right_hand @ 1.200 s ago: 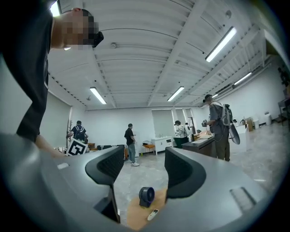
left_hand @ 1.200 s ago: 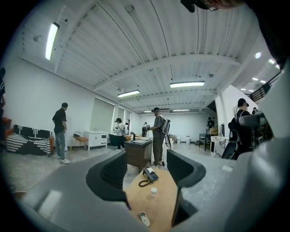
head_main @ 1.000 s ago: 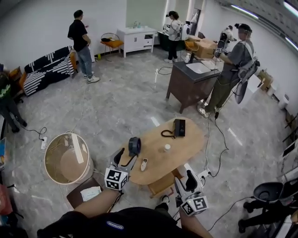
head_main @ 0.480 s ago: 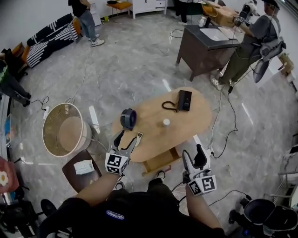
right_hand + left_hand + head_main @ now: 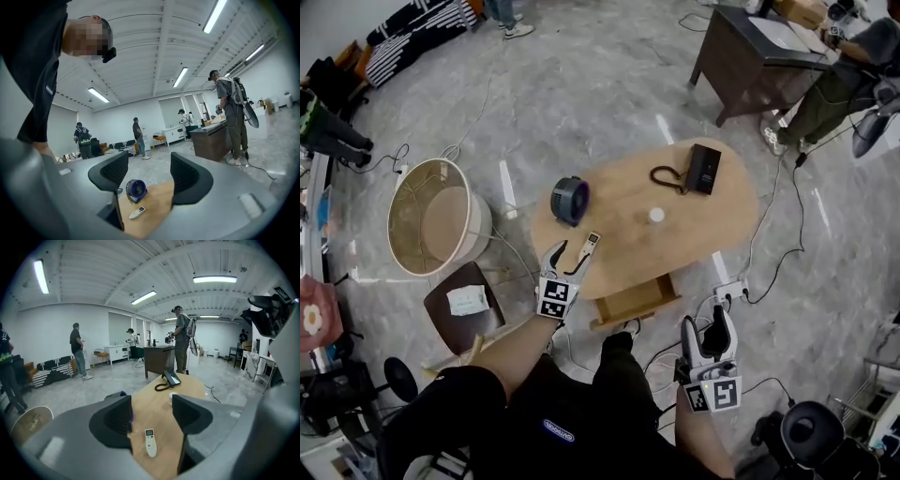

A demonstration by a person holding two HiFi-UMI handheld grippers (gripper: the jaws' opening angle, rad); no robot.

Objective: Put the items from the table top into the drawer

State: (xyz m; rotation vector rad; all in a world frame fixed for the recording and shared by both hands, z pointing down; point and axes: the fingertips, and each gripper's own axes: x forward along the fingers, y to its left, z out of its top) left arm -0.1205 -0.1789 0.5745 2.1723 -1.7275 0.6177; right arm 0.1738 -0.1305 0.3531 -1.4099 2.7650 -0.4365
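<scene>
On the oval wooden table [image 5: 619,202] lie a white remote [image 5: 589,247], a small dark fan [image 5: 569,200], a little white jar [image 5: 656,216] and a black corded telephone [image 5: 705,169]. An open wooden drawer [image 5: 634,302] sticks out of the table's near side. My left gripper [image 5: 565,255] is open at the near left edge, just left of the remote [image 5: 150,442], which lies low between its jaws. The fan [image 5: 123,394] is mostly hidden behind the left jaw. My right gripper [image 5: 712,330] is open and empty, off the table right of the drawer, facing the fan [image 5: 136,190].
A round pale lampshade [image 5: 436,217] and a brown stool [image 5: 469,305] with a paper on it stand to the table's left. Cables and a power strip [image 5: 733,289] lie on the floor to the right. A dark desk [image 5: 759,52] and a person stand beyond.
The head view has tilted down over the table. My left gripper has come up to the remote at the table edge. The right gripper has stayed low beside the drawer.
</scene>
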